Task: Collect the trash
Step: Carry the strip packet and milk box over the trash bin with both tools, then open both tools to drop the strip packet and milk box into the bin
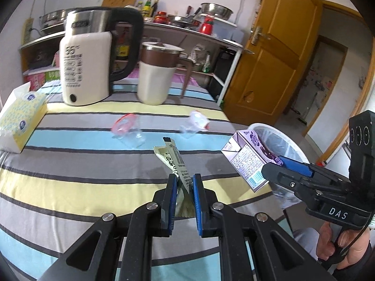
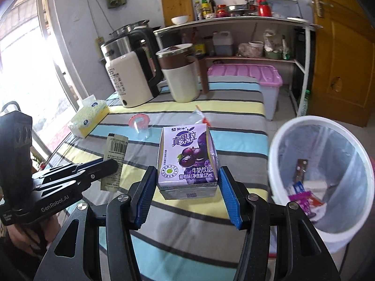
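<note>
My left gripper (image 1: 184,179) is shut on a flat olive sachet wrapper (image 1: 174,161), held up above the striped table; the same wrapper (image 2: 115,159) shows in the right wrist view at the left. My right gripper (image 2: 186,174) is shut on a purple grape milk carton (image 2: 187,159), lifted off the table; the carton (image 1: 246,159) hangs near the bin's rim in the left wrist view. The white trash bin (image 2: 281,138) with a clear liner stands beside the table's right edge and holds some wrappers. A clear cup with a red lid (image 1: 126,126) and a crumpled clear wrapper (image 1: 195,123) lie mid-table.
A white kettle (image 1: 86,61) and a cream mug with a brown band (image 1: 155,75) stand at the table's (image 1: 70,187) far side. A yellow tissue pack (image 1: 20,117) lies at the left. A pink-lidded storage box (image 2: 248,75), a shelf and a wooden door lie beyond.
</note>
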A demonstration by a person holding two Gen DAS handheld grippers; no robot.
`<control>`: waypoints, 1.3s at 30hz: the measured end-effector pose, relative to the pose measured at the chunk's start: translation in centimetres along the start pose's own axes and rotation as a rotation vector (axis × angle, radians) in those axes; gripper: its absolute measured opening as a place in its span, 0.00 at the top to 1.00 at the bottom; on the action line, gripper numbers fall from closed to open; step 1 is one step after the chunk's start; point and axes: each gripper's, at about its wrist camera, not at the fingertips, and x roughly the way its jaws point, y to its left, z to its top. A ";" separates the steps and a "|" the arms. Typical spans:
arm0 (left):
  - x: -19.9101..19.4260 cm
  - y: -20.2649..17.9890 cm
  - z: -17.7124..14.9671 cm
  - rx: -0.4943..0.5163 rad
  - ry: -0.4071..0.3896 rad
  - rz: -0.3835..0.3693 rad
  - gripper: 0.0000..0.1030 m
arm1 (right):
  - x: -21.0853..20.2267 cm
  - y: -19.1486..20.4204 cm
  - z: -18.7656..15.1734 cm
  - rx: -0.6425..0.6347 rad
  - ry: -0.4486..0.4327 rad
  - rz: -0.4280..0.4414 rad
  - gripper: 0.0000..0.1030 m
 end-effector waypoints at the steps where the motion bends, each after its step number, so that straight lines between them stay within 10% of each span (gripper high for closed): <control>1: 0.0 -0.4 0.0 0.007 0.001 -0.006 0.87 | -0.3 -0.3 -0.1 0.006 -0.004 -0.004 0.47; 39: 10.4 -16.4 2.5 0.248 0.110 -0.263 0.86 | -6.6 -15.6 -3.5 0.265 -0.064 -0.285 0.47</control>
